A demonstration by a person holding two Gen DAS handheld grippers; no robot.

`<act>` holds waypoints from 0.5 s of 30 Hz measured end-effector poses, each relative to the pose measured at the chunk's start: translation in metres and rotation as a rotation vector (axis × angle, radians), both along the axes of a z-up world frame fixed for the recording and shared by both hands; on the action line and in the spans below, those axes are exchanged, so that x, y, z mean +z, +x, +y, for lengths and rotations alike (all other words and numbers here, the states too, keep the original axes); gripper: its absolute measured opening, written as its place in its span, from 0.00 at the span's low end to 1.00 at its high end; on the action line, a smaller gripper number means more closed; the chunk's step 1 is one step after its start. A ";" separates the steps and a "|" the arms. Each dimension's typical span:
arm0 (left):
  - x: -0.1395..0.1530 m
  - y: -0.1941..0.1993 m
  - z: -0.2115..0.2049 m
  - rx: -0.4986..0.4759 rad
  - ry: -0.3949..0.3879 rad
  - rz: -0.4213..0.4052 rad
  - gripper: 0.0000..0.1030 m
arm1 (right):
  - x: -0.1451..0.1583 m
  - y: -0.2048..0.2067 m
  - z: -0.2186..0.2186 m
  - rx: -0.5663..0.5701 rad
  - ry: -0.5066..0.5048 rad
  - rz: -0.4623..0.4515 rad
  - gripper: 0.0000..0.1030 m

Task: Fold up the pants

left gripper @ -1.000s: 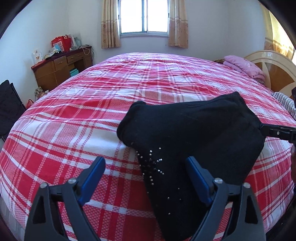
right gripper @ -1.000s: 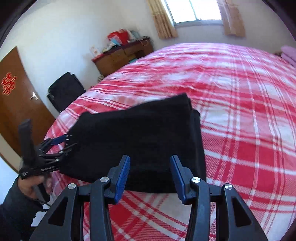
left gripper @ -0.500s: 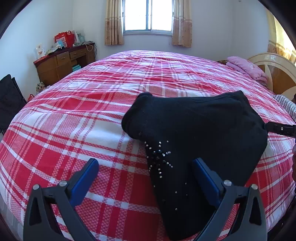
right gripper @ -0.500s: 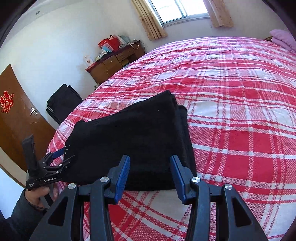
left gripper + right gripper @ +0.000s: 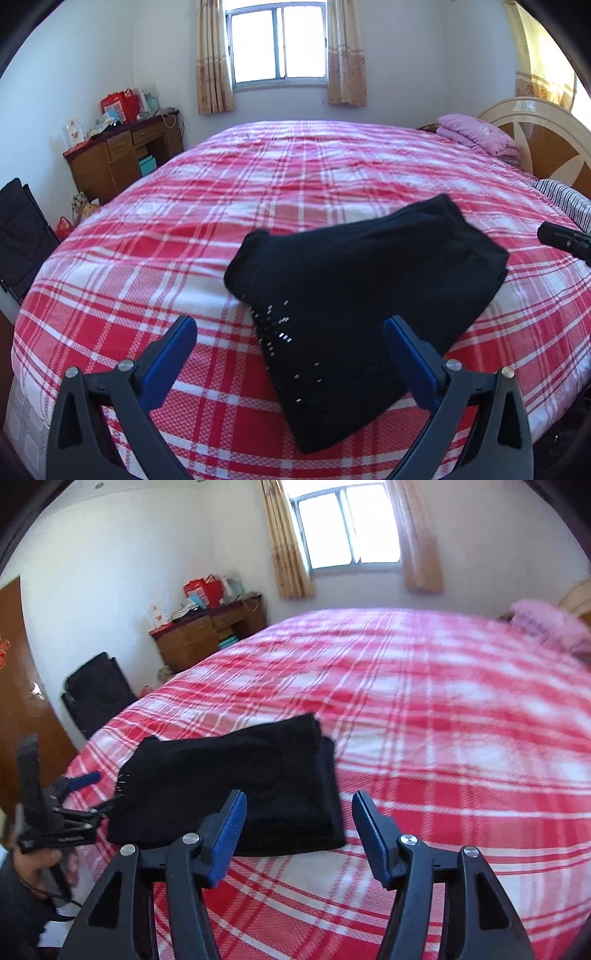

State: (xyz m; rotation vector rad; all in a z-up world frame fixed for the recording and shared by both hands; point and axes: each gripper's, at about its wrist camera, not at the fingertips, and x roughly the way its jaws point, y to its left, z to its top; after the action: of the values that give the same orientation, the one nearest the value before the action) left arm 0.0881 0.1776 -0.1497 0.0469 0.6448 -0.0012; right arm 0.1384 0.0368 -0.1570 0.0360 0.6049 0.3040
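Note:
Black pants (image 5: 354,295) with small shiny studs lie folded in a compact bundle on the red plaid bed (image 5: 184,229), near its front edge. They also show in the right wrist view (image 5: 236,786). My left gripper (image 5: 291,343) is open and empty, raised above and just in front of the bundle. My right gripper (image 5: 299,819) is open and empty, pulled back from the bundle's right end. The left gripper shows at the left of the right wrist view (image 5: 92,794), clear of the pants.
A pink folded blanket (image 5: 476,136) and a wooden headboard (image 5: 546,136) are at the far right. A wooden dresser (image 5: 122,158) with clutter stands by the left wall, with a black chair (image 5: 22,236) near it. A brown door (image 5: 18,701) is at left.
Both grippers have drawn back and risen from the folded pants. The right gripper's jaws have opened wider. The pants lie still on the bed.

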 end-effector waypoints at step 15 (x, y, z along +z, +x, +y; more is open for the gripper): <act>0.044 -0.021 -0.017 -0.043 -0.006 -0.142 1.00 | 0.039 -0.052 -0.016 -0.116 -0.031 -0.130 0.65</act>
State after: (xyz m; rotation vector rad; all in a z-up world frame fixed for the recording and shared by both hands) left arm 0.0672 0.1603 -0.1059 0.0548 0.5013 -0.0412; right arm 0.0865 0.0212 -0.1179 0.0209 0.4763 0.1832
